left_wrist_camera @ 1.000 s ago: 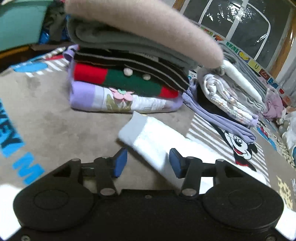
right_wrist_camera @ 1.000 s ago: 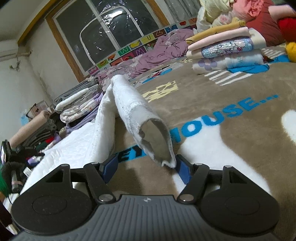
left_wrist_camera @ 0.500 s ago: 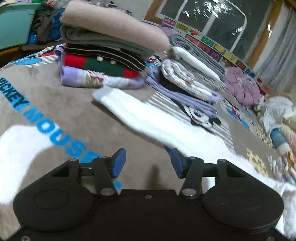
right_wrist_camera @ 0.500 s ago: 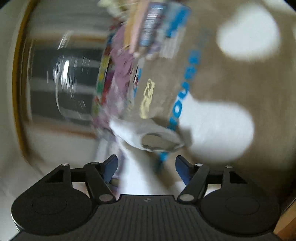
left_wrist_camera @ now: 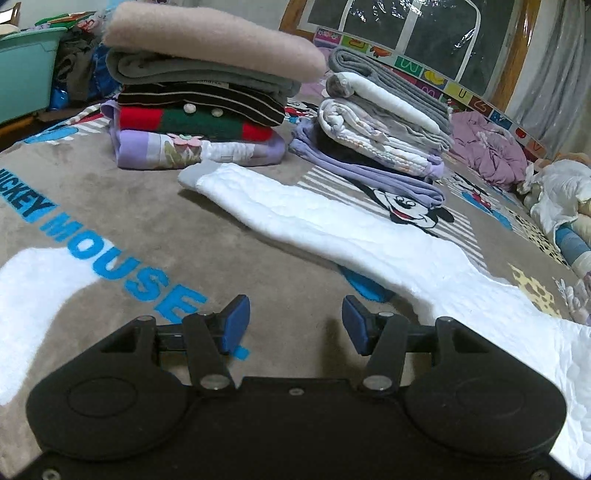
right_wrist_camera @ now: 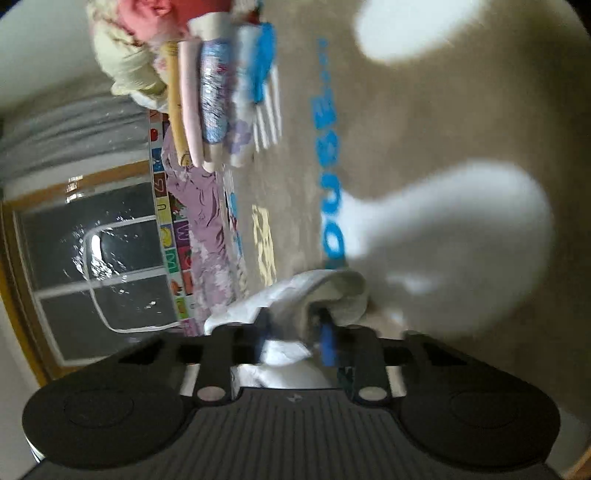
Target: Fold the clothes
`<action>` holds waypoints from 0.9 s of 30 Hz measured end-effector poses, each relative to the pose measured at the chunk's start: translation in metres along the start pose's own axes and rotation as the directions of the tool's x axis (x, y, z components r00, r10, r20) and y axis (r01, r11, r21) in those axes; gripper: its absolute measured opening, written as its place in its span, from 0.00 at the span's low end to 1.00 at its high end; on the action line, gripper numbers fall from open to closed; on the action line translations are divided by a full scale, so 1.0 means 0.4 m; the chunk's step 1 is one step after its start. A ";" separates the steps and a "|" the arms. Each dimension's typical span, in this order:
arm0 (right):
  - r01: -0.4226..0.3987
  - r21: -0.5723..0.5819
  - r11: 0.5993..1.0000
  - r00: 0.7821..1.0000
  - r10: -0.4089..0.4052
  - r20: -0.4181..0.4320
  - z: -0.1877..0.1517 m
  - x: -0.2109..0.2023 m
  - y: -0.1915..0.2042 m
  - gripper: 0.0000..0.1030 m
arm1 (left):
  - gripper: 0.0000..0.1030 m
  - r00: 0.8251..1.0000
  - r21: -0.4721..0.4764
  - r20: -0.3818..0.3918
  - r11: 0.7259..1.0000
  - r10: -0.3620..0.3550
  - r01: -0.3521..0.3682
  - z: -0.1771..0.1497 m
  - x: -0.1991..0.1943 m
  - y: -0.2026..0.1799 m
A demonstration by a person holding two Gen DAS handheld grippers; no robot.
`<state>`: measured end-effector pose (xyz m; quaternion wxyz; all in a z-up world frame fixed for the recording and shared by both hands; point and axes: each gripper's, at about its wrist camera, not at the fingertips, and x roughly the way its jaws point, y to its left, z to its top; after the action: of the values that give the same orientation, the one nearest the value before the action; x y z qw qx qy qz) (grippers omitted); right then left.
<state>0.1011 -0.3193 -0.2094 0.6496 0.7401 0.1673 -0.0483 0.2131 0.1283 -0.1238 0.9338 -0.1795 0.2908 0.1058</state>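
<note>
A white quilted garment (left_wrist_camera: 332, 229) lies stretched out flat on a brown Mickey Mouse blanket (left_wrist_camera: 110, 206), its grey-cuffed sleeve end nearest a stack of folded clothes (left_wrist_camera: 199, 99). That stack, topped by a pink fleece, sits just behind the cuff. To the right of the stack is a second pile of folded grey, white and lilac items (left_wrist_camera: 380, 125), and beyond that pile a crumpled lilac garment (left_wrist_camera: 487, 147) lies by the window (left_wrist_camera: 399, 29).

The left tool (left_wrist_camera: 291, 325) hovers over bare blanket just in front of the white garment, its blue pads apart with nothing between them.

The right tool (right_wrist_camera: 295, 334), rolled on its side, is closing on the other cuff of the white garment (right_wrist_camera: 317, 295); bunched fabric sits between its pads, which press against it. The right view is blurred.
</note>
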 end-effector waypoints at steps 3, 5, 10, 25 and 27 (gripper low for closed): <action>0.015 -0.137 0.990 0.999 -0.011 0.032 0.024 0.012 0.048 0.18 | 0.53 1.000 -0.005 -0.007 1.000 0.000 0.000 0.002 0.010 0.005; 0.016 -0.270 0.963 0.999 -0.003 0.048 0.038 0.019 0.099 0.18 | 0.54 1.000 -0.005 -0.012 1.000 -0.002 0.002 0.002 0.017 0.008; -0.052 -0.548 0.835 0.996 0.087 0.037 0.083 0.036 0.235 0.18 | 0.55 1.000 -0.001 -0.019 1.000 -0.007 0.007 0.002 0.027 0.008; 0.099 -0.461 0.882 0.995 -0.091 0.040 0.326 0.105 0.186 0.59 | 0.60 1.000 0.034 -0.016 0.999 0.007 -0.007 -0.001 0.042 -0.009; 0.060 -0.310 0.949 0.998 -0.052 0.035 0.323 0.082 0.135 0.62 | 0.60 1.000 0.038 -0.015 0.999 0.010 -0.009 -0.003 0.043 -0.010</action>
<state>0.1676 -0.4450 -0.1875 0.7586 0.6228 0.1850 -0.0497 0.2277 0.1258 -0.1334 0.9344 -0.1611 0.3005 0.1033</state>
